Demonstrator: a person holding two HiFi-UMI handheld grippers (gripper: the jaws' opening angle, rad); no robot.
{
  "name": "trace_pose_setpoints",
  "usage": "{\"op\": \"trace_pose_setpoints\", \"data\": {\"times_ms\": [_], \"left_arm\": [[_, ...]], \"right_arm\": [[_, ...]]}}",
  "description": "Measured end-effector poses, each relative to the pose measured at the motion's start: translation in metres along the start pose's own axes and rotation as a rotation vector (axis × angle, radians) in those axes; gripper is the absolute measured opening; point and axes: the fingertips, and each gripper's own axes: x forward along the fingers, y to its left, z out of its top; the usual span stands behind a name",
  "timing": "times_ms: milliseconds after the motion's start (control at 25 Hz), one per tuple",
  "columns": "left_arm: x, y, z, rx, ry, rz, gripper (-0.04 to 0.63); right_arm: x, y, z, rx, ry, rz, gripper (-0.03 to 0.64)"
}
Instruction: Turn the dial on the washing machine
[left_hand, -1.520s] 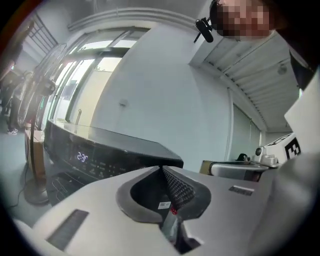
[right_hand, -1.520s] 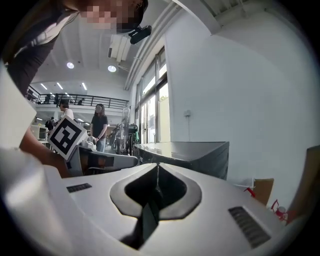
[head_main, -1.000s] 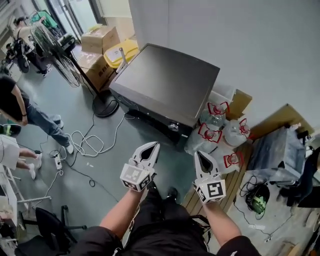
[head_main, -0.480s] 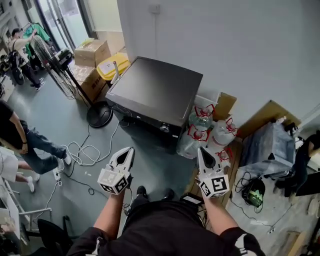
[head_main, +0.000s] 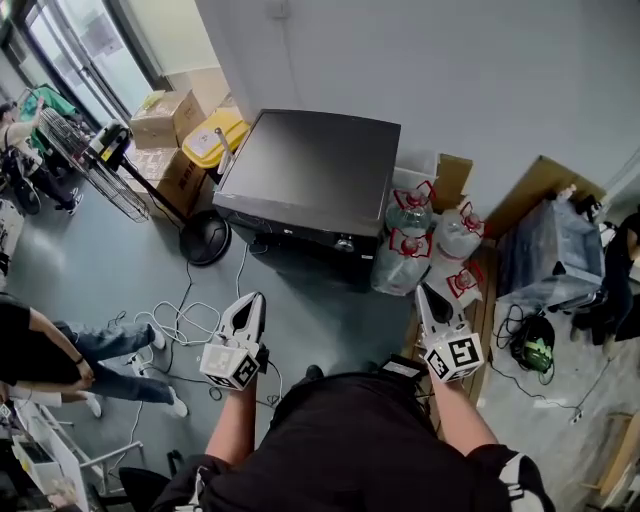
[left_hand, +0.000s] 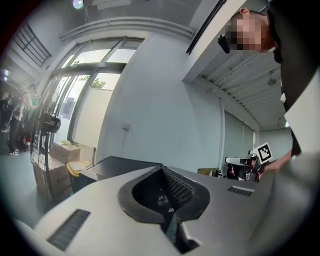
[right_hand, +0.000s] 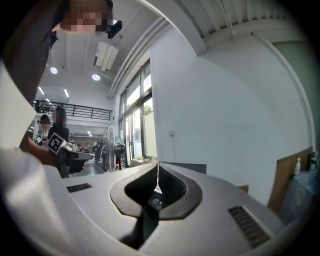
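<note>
**Well short of the washer, both tools closed and empty**

Ahead of us on the grey floor stands the dark grey, box-shaped washing machine (head_main: 310, 160) with its flat top, backed against the pale wall. Its small, round, silvery dial (head_main: 345, 243) sits on the front panel, toward the machine's right end, and nothing touches it.

We hold both tools well apart from the machine, on its near side. The grey left gripper (head_main: 252, 300), with its marker cube, is out in front of the machine's left half. Its jaws are pressed together tip to tip with nothing between them. The matching right gripper (head_main: 424, 294) is off beyond the machine's right corner, and its jaws likewise meet at the tips and carry nothing.

Just right of the machine, beside the dial end, we see clear plastic water bottles with red handles (head_main: 410, 240). To the machine's left are brown cardboard boxes (head_main: 155, 120) and a yellow bin lid (head_main: 210, 138). A standing fan's round black base (head_main: 205, 238) rests near the machine's front left corner. White cables (head_main: 190, 315) lie looped on the floor in front of it.
</note>
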Motion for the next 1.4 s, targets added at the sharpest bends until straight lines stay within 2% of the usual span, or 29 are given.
{"op": "trace_pose_setpoints", "data": {"times_ms": [160,560,1400], "left_arm": [[0.001,0.014,0.000,-0.002,0.013,-0.010,0.015],[0.025,0.014,-0.006,-0.008,0.021,-0.093,0.015],[0.004,0.028,-0.016,-0.031,0.019,-0.063,0.017]], "right_arm": [[0.006,0.016,-0.009,0.009,0.021,-0.004,0.023],[0.029,0.033,-0.019,0.007,0.026,0.019,0.023],[0.030,0.061,-0.027,0.008,0.036,0.001,0.023]]}}
